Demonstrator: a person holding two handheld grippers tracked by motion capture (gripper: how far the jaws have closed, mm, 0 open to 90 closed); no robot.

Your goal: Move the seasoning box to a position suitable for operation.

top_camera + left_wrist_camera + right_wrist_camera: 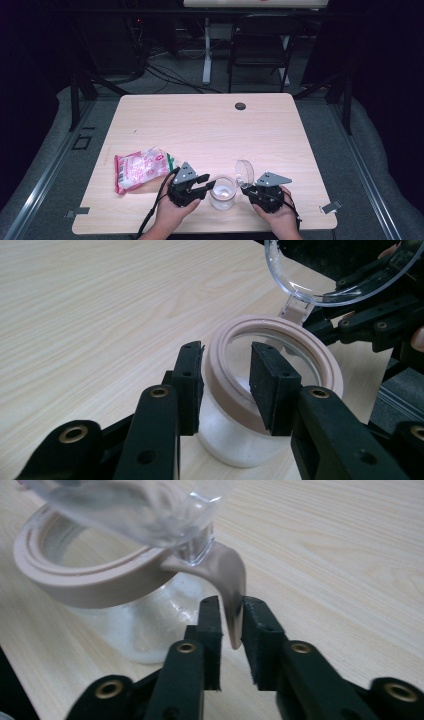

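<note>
A clear jar (222,192) with a beige rim (280,326) and white powder inside stands near the table's front edge. Its clear hinged lid (244,172) is swung up and open on the right side, seen close in the left gripper view as lid (340,285) and in the right gripper view as lid (135,505). My left gripper (207,187) (227,385) straddles the rim's near wall, one pad outside and one inside the mouth, shut on it. My right gripper (246,189) (231,630) is shut on the beige tab (232,590) below the lid's hinge.
A pink and white plastic bag (140,169) lies left of my left gripper. A small black cap (240,106) sits in the table (200,125) near its far edge. A dark chair (262,45) stands beyond the table.
</note>
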